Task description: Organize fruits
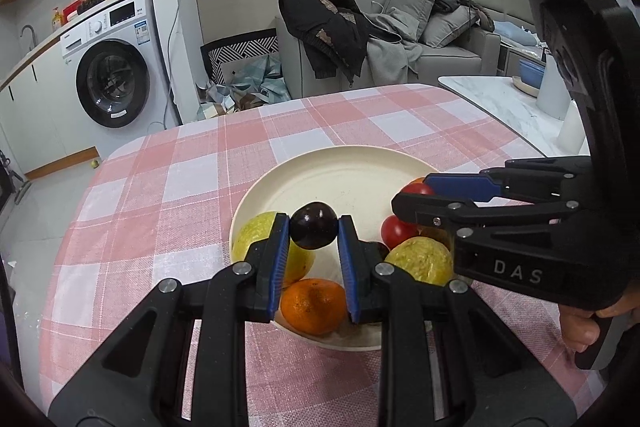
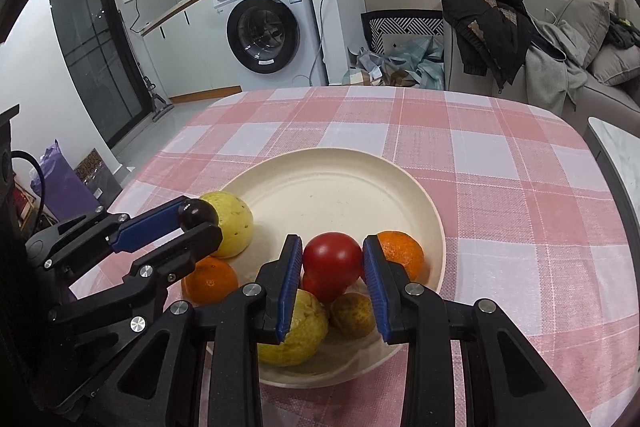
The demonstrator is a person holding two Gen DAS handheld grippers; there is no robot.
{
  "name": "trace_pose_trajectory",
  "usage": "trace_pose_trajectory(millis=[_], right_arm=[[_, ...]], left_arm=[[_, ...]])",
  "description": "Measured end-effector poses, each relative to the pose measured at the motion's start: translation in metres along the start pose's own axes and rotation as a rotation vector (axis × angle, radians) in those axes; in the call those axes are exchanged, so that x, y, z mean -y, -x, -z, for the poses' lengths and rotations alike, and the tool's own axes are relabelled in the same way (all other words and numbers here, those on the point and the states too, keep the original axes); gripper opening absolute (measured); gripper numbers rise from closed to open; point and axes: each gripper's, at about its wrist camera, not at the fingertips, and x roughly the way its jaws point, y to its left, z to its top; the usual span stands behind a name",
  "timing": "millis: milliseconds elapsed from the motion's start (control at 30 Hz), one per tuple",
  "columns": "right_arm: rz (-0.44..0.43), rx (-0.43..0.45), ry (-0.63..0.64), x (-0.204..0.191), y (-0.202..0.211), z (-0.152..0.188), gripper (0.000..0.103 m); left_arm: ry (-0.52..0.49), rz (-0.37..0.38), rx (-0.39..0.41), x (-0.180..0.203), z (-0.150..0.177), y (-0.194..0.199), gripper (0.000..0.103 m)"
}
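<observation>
**Two fruits clamped above a crowded plate**

While both grippers hang over the cream plate (image 2: 424, 203), risk of a drop or a knock. Left gripper (image 1: 313, 231) clamped on a dark plum (image 1: 313, 231), right gripper (image 2: 333, 261) clamped on a red tomato (image 2: 332, 259). Below: yellow-green guavas (image 2: 236, 223), oranges (image 2: 404, 253), a second tomato (image 2: 320, 289), a brownish fruit (image 2: 353, 314), all packed at the near side. Smooth round skins, so likely slipping under a loosened grip; possibly rolling off onto the checked tablecloth (image 2: 500, 163). Grippers near each other, hence danger of a collision.
</observation>
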Motion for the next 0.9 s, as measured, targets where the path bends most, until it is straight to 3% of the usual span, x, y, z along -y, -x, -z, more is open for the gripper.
trace_pose_trajectory(millis=[133, 267, 367, 400, 467, 500, 533, 567, 600, 700, 800, 900], right_arm=[[-0.011, 0.008, -0.003, 0.001, 0.001, -0.001, 0.033], [-0.017, 0.031, -0.016, 0.005, 0.008, -0.001, 0.046], [0.001, 0.052, -0.005, 0.006, 0.016, 0.0, 0.05], [0.009, 0.059, -0.001, 0.006, 0.019, 0.002, 0.051], [0.015, 0.073, 0.003, 0.008, 0.025, 0.004, 0.06], [0.014, 0.08, 0.007, 0.009, 0.029, 0.006, 0.065], [0.01, 0.092, 0.007, 0.01, 0.034, 0.008, 0.076], [0.005, 0.103, 0.006, 0.011, 0.039, 0.01, 0.088], [0.003, 0.112, 0.004, 0.012, 0.043, 0.012, 0.092], [-0.001, 0.147, -0.013, 0.017, 0.055, 0.02, 0.101], [-0.008, 0.172, -0.031, 0.022, 0.065, 0.027, 0.103], [-0.017, 0.178, -0.017, 0.02, 0.071, 0.036, 0.103]], left_arm=[[0.006, 0.008, -0.005, -0.001, 0.001, -0.001, 0.022], [0.021, 0.005, -0.002, -0.003, 0.001, 0.001, 0.022], [0.038, 0.012, -0.012, -0.007, 0.002, 0.003, 0.023], [0.041, 0.013, -0.011, -0.008, 0.002, 0.005, 0.027], [0.045, 0.007, -0.007, -0.01, 0.004, 0.009, 0.045], [0.047, 0.0, 0.0, -0.011, 0.004, 0.012, 0.06], [0.049, -0.006, 0.011, -0.011, 0.005, 0.016, 0.071], [0.048, -0.009, 0.022, -0.012, 0.006, 0.019, 0.076], [0.044, -0.01, 0.03, -0.012, 0.007, 0.024, 0.083], [0.036, -0.008, 0.048, -0.013, 0.012, 0.037, 0.087], [0.041, -0.003, 0.064, -0.015, 0.021, 0.052, 0.102], [0.05, -0.004, 0.09, -0.017, 0.029, 0.067, 0.102]])
